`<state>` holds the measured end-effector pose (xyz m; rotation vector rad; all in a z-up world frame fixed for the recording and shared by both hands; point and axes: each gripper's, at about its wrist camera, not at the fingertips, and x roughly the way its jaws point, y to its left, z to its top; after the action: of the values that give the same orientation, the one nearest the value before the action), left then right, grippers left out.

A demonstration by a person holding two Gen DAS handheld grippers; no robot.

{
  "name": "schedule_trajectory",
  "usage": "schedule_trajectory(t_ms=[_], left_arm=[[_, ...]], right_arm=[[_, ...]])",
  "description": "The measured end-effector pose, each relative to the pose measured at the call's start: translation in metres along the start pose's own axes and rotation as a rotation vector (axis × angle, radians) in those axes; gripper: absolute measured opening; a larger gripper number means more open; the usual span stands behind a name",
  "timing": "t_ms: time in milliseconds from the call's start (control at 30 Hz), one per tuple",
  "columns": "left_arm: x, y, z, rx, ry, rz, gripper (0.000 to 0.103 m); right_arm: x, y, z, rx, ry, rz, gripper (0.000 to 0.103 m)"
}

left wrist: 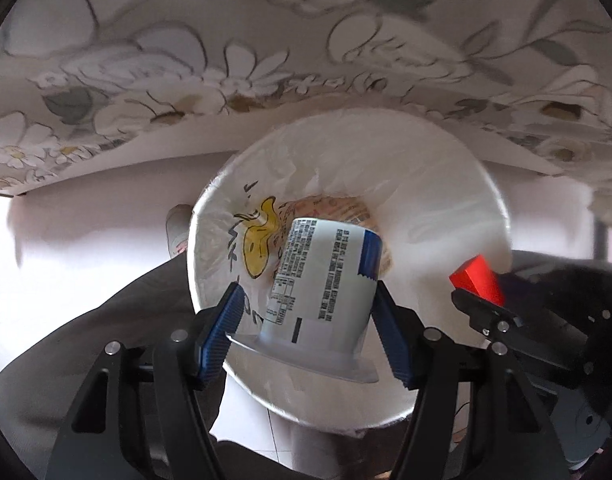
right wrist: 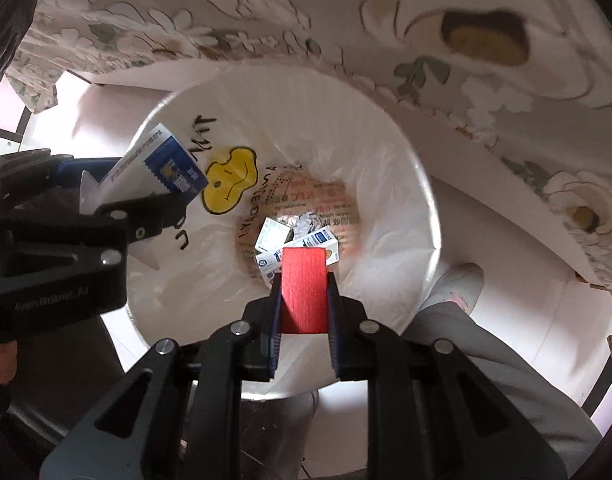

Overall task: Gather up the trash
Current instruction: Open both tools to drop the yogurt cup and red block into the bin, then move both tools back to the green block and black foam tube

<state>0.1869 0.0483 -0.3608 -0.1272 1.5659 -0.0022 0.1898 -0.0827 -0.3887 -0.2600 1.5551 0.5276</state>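
Observation:
A white bin (left wrist: pixel 446 208) lined with a plastic bag bearing a yellow duck print sits below both grippers; it also shows in the right wrist view (right wrist: pixel 386 168). My left gripper (left wrist: pixel 306 300) is shut on a white and blue yogurt cup (left wrist: pixel 326 276), held over the bin's mouth; the cup shows at the left of the right wrist view (right wrist: pixel 161 172). My right gripper (right wrist: pixel 303 280) is shut on a red block (right wrist: pixel 303 288) above the bin; the block shows in the left wrist view (left wrist: pixel 478 280). Small white and blue cartons (right wrist: pixel 273 236) lie at the bin's bottom.
A floral tablecloth (left wrist: pixel 265 40) hangs over the table edge just behind the bin, also in the right wrist view (right wrist: pixel 466 60). A person's shoe (right wrist: pixel 462 284) and trouser leg stand right of the bin. Pale floor tiles surround it.

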Motion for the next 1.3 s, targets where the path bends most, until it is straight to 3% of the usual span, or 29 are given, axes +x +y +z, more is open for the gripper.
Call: schedule_trajectory(t_ms=[700, 767, 833, 1300], left_arm=[[0.076, -0.014, 0.011, -0.042, 0.15, 0.002, 0.069], [0.08, -0.012, 0.012, -0.035, 0.159, 0.006, 0.07], [0.079, -0.01, 0.014, -0.033, 0.17, 0.0, 0.07], [0.072, -0.006, 0.015, -0.03, 0.163, 0.005, 0.071]], right_arm=[[0.044, -0.009, 0.009, 0.031, 0.063, 0.017, 0.021], [0.047, -0.009, 0.01, 0.033, 0.075, 0.012, 0.026], [0.048, -0.009, 0.01, 0.031, 0.078, -0.016, 0.047], [0.04, -0.006, 0.008, 0.017, 0.043, -0.044, 0.048]])
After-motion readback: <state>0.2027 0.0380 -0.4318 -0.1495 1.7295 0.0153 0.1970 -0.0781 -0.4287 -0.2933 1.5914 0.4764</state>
